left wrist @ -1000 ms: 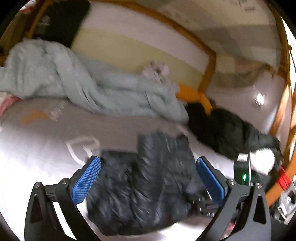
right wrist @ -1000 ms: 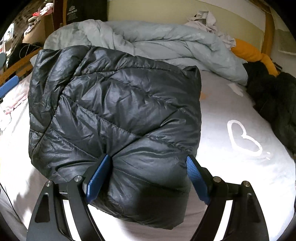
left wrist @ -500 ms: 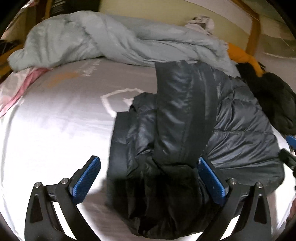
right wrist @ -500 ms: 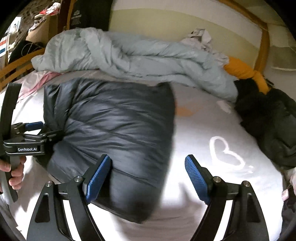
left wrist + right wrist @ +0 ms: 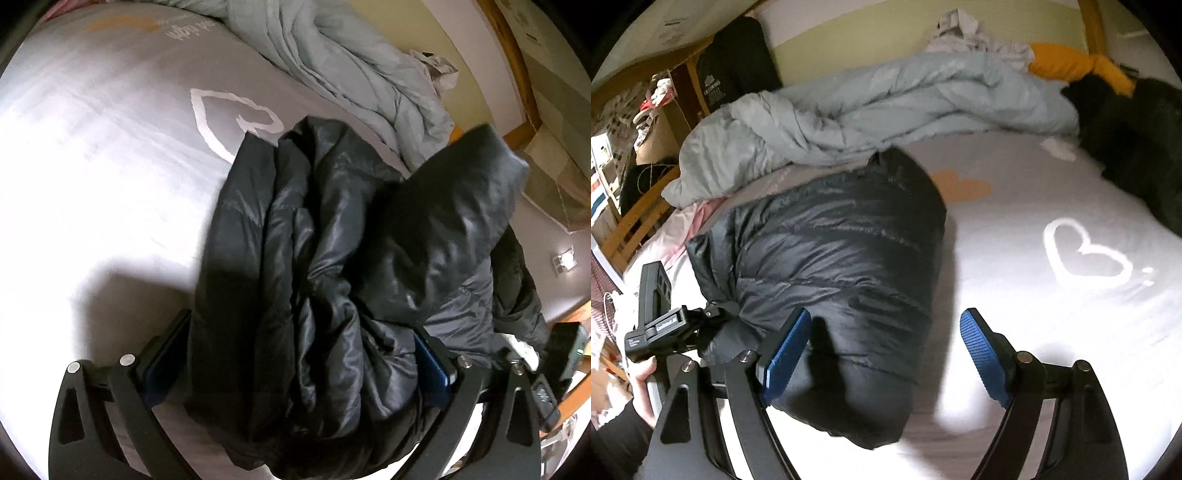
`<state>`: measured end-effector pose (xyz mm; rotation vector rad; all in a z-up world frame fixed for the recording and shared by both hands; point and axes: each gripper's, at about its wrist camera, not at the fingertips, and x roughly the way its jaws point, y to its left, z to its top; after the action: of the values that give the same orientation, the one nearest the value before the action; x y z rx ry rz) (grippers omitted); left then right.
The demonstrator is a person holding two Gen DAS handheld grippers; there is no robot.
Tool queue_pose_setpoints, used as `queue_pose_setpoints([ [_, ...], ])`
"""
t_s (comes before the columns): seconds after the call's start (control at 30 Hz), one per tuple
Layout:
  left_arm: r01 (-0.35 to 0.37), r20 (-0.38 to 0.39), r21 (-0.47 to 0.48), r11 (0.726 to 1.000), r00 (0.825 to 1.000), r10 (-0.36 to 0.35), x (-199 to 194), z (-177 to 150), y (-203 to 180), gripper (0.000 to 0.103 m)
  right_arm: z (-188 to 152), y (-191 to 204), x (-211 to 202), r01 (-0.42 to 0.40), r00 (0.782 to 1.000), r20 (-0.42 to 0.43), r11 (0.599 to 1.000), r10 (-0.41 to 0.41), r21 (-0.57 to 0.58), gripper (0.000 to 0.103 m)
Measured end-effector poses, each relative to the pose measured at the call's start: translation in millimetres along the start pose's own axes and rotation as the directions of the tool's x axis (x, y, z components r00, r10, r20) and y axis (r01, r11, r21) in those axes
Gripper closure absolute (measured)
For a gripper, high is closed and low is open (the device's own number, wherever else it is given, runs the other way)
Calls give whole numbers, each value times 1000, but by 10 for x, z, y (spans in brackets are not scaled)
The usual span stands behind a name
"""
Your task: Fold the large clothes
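Note:
A black puffer jacket (image 5: 831,251) lies folded into a thick bundle on the white bed sheet (image 5: 1052,332). In the left wrist view the jacket (image 5: 332,240) fills the space between the fingers of my left gripper (image 5: 299,360). Its jaws stand wide and the fabric bulges against both blue pads. From the right wrist view the left gripper (image 5: 720,308) sits at the bundle's near left end, where the fabric bunches, with a hand (image 5: 642,373) holding it. My right gripper (image 5: 882,354) is open. Its left finger is over the jacket's near edge and its right finger over bare sheet.
A crumpled light blue duvet (image 5: 868,103) runs along the back of the bed. Another black garment (image 5: 1137,140) and an orange cushion (image 5: 1071,66) lie at the far right. A wooden bed rail (image 5: 631,221) borders the left side. The sheet carries a white heart print (image 5: 1086,254).
The left gripper came down onto the jacket, which now sits between its fingers. The right gripper drew off the bundle, which had filled its jaws, and shifted right.

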<state>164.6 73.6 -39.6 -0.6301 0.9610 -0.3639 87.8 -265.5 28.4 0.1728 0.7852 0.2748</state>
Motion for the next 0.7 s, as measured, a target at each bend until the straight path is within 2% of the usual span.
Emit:
queue_pose_setpoints([
  [0.03, 7, 0, -2, 1000, 1000, -7, 13, 19, -7, 2, -9, -21, 64, -14, 1000, -18, 1000, 15, 18, 18],
  [0.07, 25, -4, 1, 1000, 1000, -25, 12, 9, -17, 14, -15, -51, 132, -35, 999, -35, 998, 36, 46, 16],
  [0.13, 109, -38, -24, 994, 993, -110, 40, 0, -11, 24, -36, -107, 235, -78, 995, -57, 991, 84, 104, 15],
  [0.2, 126, -46, -28, 992, 991, -128, 58, 4, -4, 27, -67, -156, 328, -106, 990, -73, 983, 118, 152, 10],
  [0.3, 143, -42, -18, 990, 989, -143, 65, 8, -12, 31, -98, -160, 442, -121, 986, -94, 978, 138, 167, 9],
  [0.33, 152, -40, -21, 988, 988, -152, 68, 22, -20, 36, -98, -143, 444, -116, 987, -91, 980, 132, 159, 10],
  [0.4, 164, -35, -1, 987, 986, -164, 31, 24, -66, 43, -84, -102, 400, -113, 990, -69, 983, 124, 147, 27],
  [0.47, 137, -31, 70, 988, 990, -135, -27, 23, -184, 48, -79, -50, 315, -101, 993, -40, 987, 107, 122, 35],
  [0.57, 67, 5, 228, 971, 998, -70, -113, 22, -452, 51, -73, 35, 141, -77, 997, 12, 995, 76, 66, 39],
  [0.7, 90, 17, 284, 955, 995, -99, -159, 18, -672, 52, -31, 48, -122, -50, 997, 69, 998, 46, 50, 39],
])
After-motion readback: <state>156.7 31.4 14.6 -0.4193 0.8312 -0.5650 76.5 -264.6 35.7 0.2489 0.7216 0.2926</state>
